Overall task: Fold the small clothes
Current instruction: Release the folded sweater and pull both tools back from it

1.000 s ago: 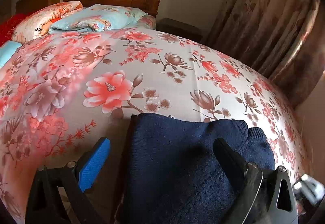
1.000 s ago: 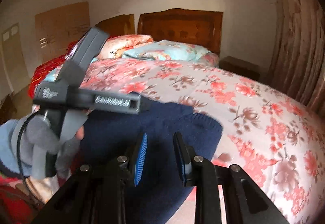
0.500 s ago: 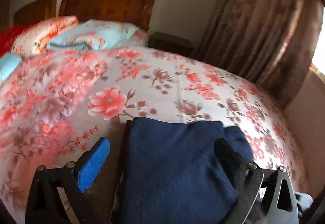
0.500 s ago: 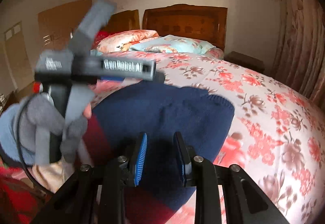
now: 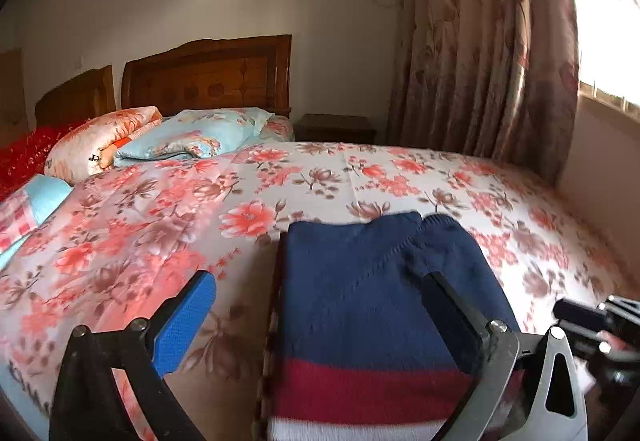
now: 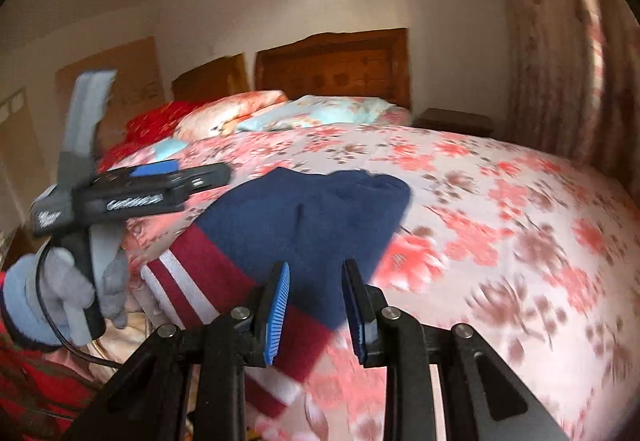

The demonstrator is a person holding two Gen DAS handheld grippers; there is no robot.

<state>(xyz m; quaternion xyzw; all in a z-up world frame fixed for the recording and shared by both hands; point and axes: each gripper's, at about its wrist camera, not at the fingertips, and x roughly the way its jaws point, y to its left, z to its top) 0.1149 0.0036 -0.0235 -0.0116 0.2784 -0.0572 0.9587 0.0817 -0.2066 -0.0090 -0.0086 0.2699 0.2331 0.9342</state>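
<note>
A folded navy knit sweater [image 5: 372, 281] with a dark red band and white stripes near its lower edge lies on the floral bedspread [image 5: 160, 225], just ahead of both tools. The left hand-held gripper [image 5: 316, 301] has its jaws spread wide: the blue-padded finger [image 5: 184, 317] hangs over bare bedspread to the left of the sweater, while the other finger [image 5: 456, 305] sits over the sweater's right part, and whether it touches the knit cannot be told. The right hand-held gripper [image 6: 314, 305] stands with its jaws partly apart, a narrow gap between the blue pads; the sweater's red-and-navy edge shows through that gap, but nothing is visibly pinched. In the right wrist view, a grey-gloved hand [image 6: 68, 289] to the left of that tool clasps the handle of the left one, above the sweater's striped end. Beyond the sweater, at the far end of the bed, pillows [image 5: 192, 133] rest against a wooden headboard [image 5: 208, 73], and a patterned curtain [image 5: 480, 53] hangs to the right.
</note>
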